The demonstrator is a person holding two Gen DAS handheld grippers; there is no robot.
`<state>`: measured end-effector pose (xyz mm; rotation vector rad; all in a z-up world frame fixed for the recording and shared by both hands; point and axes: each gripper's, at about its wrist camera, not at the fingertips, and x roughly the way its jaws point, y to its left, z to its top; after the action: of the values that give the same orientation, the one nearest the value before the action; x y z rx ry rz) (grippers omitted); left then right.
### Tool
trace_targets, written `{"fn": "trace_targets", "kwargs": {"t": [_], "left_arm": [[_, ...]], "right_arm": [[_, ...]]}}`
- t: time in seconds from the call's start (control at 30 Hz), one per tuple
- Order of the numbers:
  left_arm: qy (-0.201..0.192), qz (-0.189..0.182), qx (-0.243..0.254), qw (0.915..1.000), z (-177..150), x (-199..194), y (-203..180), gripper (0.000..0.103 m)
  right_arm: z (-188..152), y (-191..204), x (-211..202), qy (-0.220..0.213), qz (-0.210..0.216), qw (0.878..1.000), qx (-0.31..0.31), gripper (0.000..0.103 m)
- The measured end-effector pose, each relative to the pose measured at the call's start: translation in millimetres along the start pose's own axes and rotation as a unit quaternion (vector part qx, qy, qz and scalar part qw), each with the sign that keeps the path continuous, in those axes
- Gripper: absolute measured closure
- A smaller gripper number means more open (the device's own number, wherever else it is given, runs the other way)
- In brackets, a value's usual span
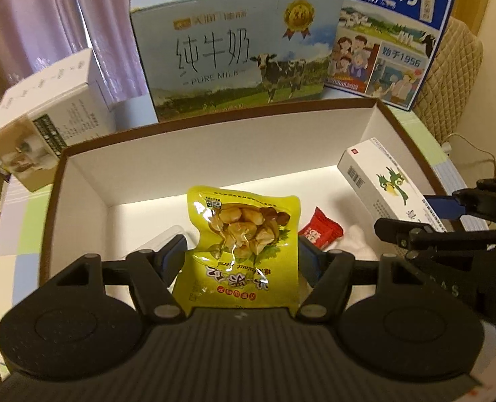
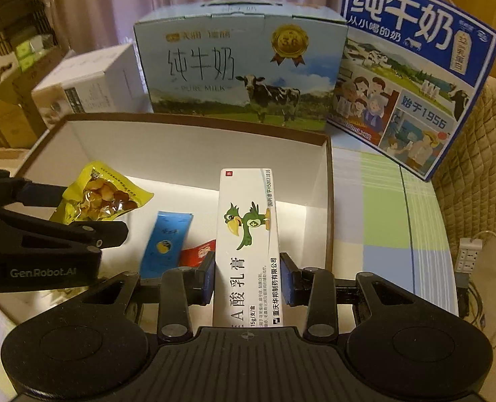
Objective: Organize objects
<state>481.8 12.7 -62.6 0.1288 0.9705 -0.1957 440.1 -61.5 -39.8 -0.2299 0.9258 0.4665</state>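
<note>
My left gripper (image 1: 241, 254) is shut on a yellow snack pouch (image 1: 244, 234) and holds it over the open white box with a brown rim (image 1: 214, 114). My right gripper (image 2: 247, 278) is shut on a white ointment carton with a green bird (image 2: 248, 234), also over the box (image 2: 194, 124). The carton shows in the left wrist view (image 1: 385, 181), and the pouch shows in the right wrist view (image 2: 100, 197). A red candy wrapper (image 1: 320, 227) and a blue sachet (image 2: 166, 241) lie on the box floor.
Behind the box stand a light blue milk case (image 1: 234, 57), a dark blue milk case (image 1: 388, 33) and a white carton (image 1: 47, 114). A checked cloth (image 2: 388, 201) covers the table. A quilted chair (image 2: 482, 154) and a power strip (image 2: 466, 258) are at the right.
</note>
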Motion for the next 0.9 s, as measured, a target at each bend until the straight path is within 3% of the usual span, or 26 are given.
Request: {"fn": "trace_targets", "kwargs": {"t": [0.43,0.67,0.9], "left_arm": [[0.016,-0.002,-0.003,0.9999,15,34,4,0.036],[0.020,-0.002,-0.008,0.9998,17,40,7,0.036],[0.023,-0.003,-0.007,0.9997,17,45,8,0.036]], "right_arm": [[14,-2,33,0.015,-0.031,0.999,-0.023,0.068],[19,0,41,-0.001,-0.048,0.998,-0.042,0.067],[15,-7,36,-0.011,-0.018,0.999,-0.028,0.066]]}}
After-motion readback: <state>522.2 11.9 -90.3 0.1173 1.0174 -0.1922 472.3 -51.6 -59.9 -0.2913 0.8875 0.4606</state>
